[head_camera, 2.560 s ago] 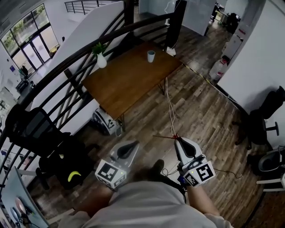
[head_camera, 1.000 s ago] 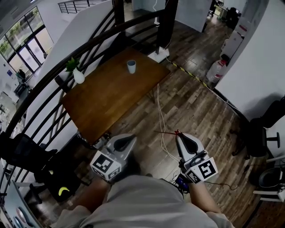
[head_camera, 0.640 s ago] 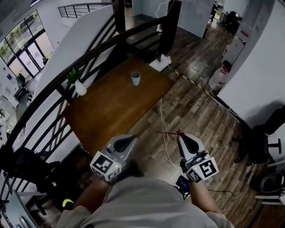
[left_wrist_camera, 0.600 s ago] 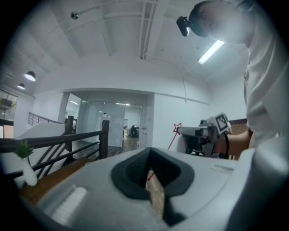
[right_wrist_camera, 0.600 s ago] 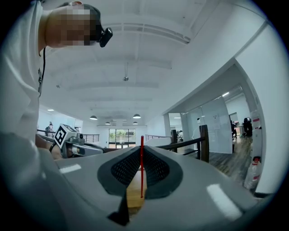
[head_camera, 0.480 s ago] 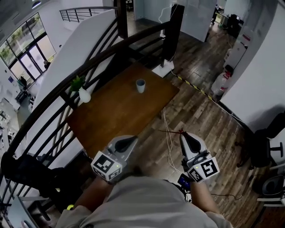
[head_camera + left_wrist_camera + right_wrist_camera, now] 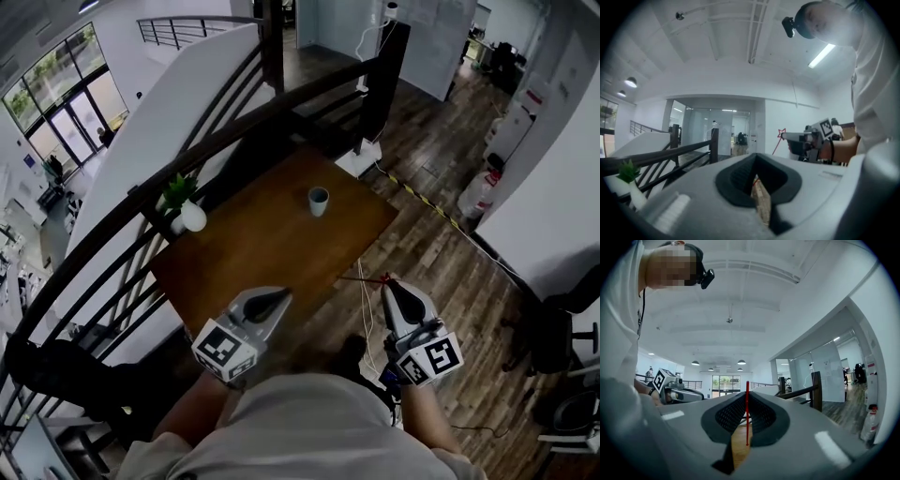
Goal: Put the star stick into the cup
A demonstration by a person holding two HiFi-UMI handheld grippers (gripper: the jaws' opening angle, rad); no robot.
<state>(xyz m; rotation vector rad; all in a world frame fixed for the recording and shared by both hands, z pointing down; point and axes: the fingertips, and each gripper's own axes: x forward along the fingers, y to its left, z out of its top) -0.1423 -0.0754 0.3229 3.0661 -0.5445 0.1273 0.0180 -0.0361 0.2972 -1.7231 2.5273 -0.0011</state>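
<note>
Star stick (image 7: 361, 278), thin and red, pinched by the nearly closed right gripper (image 7: 390, 284), could pivot and miss the distant pale cup (image 7: 319, 200); the left gripper (image 7: 279, 297) is closed, empty.

- Table (image 7: 253, 253): brown wood, smooth, faint sheen.
- Floor (image 7: 441, 272): dark wood planks, streaky grain, slightly glossy.
- Left gripper (image 7: 279, 296) and right gripper (image 7: 389, 285): grey plastic shells, smooth and matt; black textured lining inside the jaws.
- Star stick (image 7: 747, 413): thin, red, smooth; material unclear.
- Cup (image 7: 319, 200): pale, smooth.
- Vase (image 7: 192, 217): white, glossy.
- Railing (image 7: 234, 122): dark, smooth.
- Shirt (image 7: 300, 431): pale cloth, matt.
</note>
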